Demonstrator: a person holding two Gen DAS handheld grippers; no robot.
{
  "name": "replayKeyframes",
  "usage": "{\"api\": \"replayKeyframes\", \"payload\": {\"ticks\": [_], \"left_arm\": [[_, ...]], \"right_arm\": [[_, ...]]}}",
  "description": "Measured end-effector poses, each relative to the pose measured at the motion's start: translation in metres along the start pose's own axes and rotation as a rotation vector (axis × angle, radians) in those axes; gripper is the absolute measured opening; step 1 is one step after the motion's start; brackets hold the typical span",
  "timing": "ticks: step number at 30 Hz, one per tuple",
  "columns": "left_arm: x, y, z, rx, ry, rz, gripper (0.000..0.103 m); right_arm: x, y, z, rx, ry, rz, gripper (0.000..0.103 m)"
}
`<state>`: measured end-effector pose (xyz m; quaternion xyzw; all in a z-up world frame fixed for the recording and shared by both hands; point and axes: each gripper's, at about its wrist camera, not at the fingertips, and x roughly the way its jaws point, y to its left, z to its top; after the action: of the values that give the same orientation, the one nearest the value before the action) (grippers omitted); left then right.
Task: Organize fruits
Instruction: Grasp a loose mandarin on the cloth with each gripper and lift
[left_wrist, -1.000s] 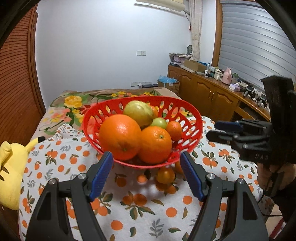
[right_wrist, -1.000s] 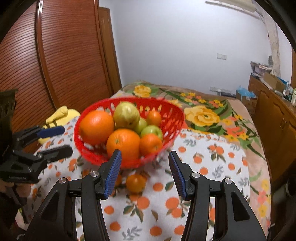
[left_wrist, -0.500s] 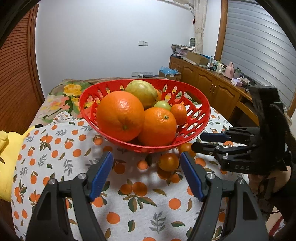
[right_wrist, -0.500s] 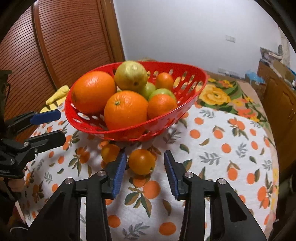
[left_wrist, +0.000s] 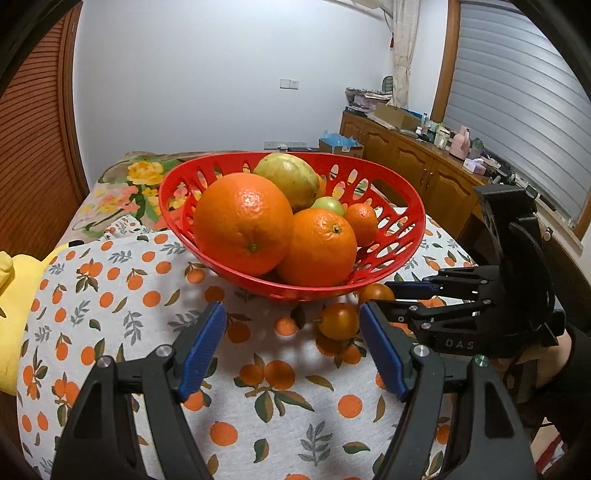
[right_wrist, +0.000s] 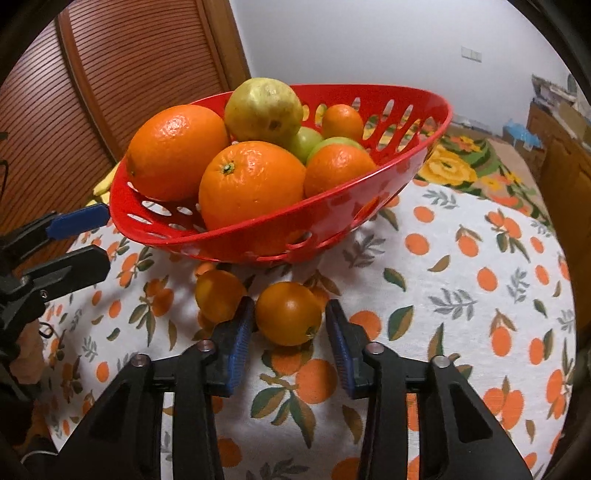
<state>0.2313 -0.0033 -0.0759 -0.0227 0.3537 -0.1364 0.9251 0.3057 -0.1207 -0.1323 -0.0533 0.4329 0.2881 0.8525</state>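
Closing right gripper (right_wrist: 289, 321) around round tomato (right_wrist: 288, 313), stem end toward camera, pads seemingly touching, second tomato (right_wrist: 218, 295) beside, under basket (right_wrist: 369, 206), left gripper (left_wrist: 291, 347) spread, empty.

Red basket of fruit, 2 small oranges outside it

The slotted red basket (right_wrist: 399, 122) holds oranges, a yellow-green fruit and green ones; 2 small oranges (right_wrist: 288, 314) (right_wrist: 218, 295) lie on the cloth just before it.

R gripper (right_wrist: 289, 326) dropped | jaws closed round sm orange fruit (right_wrist: 288, 313) by basket (right_wrist: 258, 236)
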Motion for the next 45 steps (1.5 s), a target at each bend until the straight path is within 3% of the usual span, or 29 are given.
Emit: {"api": "replayKeyframes", "payload": {"ticks": [14,22,33,39,45], "left_arm": [[0.031,-0.02,-0.006,0.032,0.058,-0.056,0.072],[0.052,-0.033,-0.009,0.063,0.119,-0.067,0.055],[0.075,-0.037,-0.007,0.049,0.184,-0.063,0.054],[0.078,-0.035,-0.01,0.041,0.192,-0.072,0.04],[0.069,-0.04,-0.013,0.051,0.174,-0.072,0.038]], "right_arm": [[-0.038,-0.026,-0.015,0.062,-0.066,-0.027,0.034],[-0.047,-0.031,-0.015,0.073,-0.094,-0.027,0.034],[-0.051,-0.031,-0.018,0.073,-0.1,-0.027,0.034],[-0.053,-0.031,-0.021,0.076,-0.098,-0.03,0.034],[-0.054,-0.028,-0.022,0.071,-0.097,-0.034,0.034]]}}
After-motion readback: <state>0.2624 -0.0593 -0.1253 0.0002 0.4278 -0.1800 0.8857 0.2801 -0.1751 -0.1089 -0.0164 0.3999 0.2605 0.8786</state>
